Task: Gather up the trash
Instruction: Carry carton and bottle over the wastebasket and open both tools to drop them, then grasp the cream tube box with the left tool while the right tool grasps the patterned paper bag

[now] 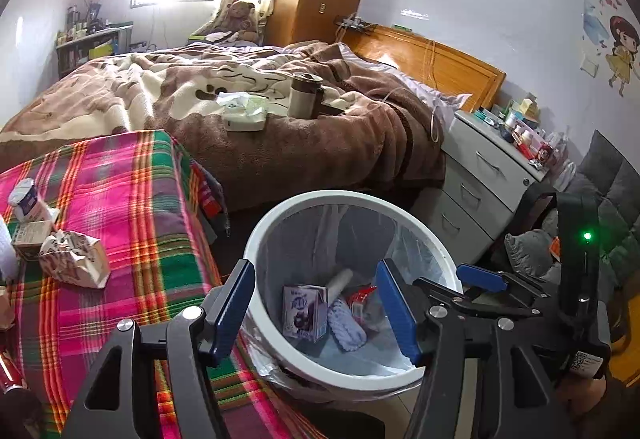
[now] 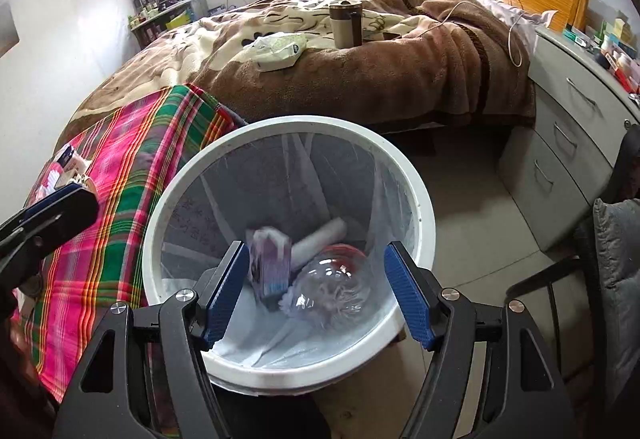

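Observation:
A white trash bin with a clear liner stands on the floor beside a low surface under a pink and green plaid cloth. Inside lie a purple carton, a white roll, a red wrapper and a pale cloth. My left gripper hangs open over the bin, with nothing between its blue pads. My right gripper is open above the same bin; below it the purple carton looks blurred beside a clear plastic container. A crumpled carton and a small milk carton lie on the plaid cloth.
Behind the bin is a bed with a brown blanket, carrying a tissue pack and a thermos. A grey drawer unit stands to the right, and a grey cushioned chair at the far right. Bare floor lies between bin and drawers.

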Demonstrator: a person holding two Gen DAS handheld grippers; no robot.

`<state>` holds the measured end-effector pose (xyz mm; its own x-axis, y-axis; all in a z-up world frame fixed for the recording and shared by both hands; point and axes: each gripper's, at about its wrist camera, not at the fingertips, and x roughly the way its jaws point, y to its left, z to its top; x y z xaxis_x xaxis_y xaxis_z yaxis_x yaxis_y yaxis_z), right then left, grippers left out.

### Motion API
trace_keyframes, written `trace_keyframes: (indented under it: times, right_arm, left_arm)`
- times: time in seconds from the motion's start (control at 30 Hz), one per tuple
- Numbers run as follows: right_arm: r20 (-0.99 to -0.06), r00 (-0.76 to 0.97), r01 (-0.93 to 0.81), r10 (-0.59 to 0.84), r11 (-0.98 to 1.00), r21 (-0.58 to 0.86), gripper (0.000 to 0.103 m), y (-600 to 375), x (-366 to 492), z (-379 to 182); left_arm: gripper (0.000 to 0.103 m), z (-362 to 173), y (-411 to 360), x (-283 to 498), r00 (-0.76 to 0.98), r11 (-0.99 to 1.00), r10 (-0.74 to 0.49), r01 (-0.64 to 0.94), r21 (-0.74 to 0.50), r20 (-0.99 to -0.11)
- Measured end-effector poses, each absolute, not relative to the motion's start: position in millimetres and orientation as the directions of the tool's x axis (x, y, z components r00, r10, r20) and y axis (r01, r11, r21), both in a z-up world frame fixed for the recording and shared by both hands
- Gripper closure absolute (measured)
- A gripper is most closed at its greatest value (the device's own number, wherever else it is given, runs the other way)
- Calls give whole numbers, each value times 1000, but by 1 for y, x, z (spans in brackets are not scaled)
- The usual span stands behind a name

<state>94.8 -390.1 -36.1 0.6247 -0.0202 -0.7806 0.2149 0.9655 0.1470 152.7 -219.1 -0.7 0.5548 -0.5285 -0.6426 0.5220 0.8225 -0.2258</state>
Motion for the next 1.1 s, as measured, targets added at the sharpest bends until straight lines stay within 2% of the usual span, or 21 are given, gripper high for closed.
trace_keyframes:
  times: [0.47,1.1]
  right_arm:
    - [-730,684,172,9,970,173,32,-362,94,-13]
    - [-632,756,-19,172,970,241,31,-289,108,0]
  left_arm:
    - [40,18,-164,140,631,866,-480,454,-212,-609]
    - [40,31,-54,114,762,956,-292,256,-145,-577]
